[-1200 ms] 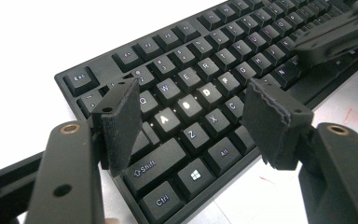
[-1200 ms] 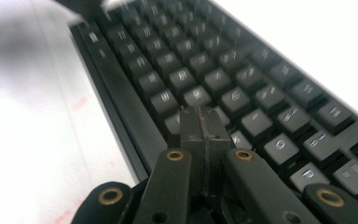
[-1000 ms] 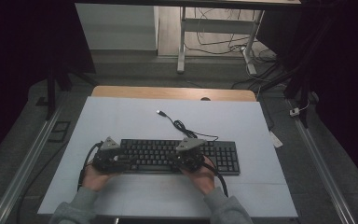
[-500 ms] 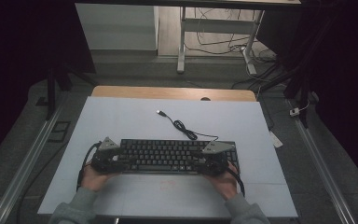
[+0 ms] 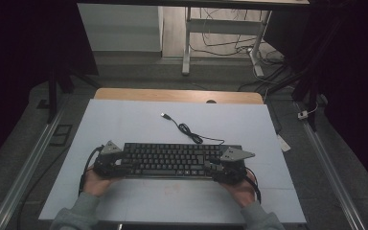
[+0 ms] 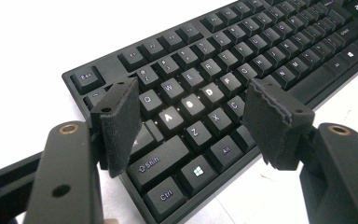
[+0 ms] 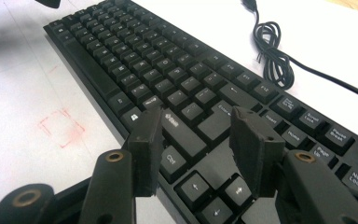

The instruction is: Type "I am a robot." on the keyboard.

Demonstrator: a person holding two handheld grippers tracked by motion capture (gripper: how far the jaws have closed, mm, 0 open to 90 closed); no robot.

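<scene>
A pale bench (image 5: 124, 120) is seen from above, and a black keyboard (image 5: 170, 160) lies flat across its near half, its long side running from left to right. The keyboard's black cable (image 5: 191, 134) is laid in a loose coil on the bench just behind it, and the plug (image 5: 164, 115) rests farther back. The left gripper (image 5: 116, 165) is held at the keyboard's left end and the right gripper (image 5: 215, 168) near its right end, each in one hand. In the left gripper view the fingers (image 6: 119, 126) are set wide apart above the left block of keys; the letter keys and the Shift key (image 6: 156, 161) are seen between them, and no pad is pressed on the keyboard (image 6: 242, 60). In the right gripper view the fingers (image 7: 147, 149) have just been opening and stand apart over the keyboard (image 7: 135, 60); the right Shift and Enter keys lie between them, with the arrow keys (image 7: 214, 191) just below, and nothing is clamped. A faint red square (image 7: 61, 127) is marked on the bench beside the keyboard's near edge.
</scene>
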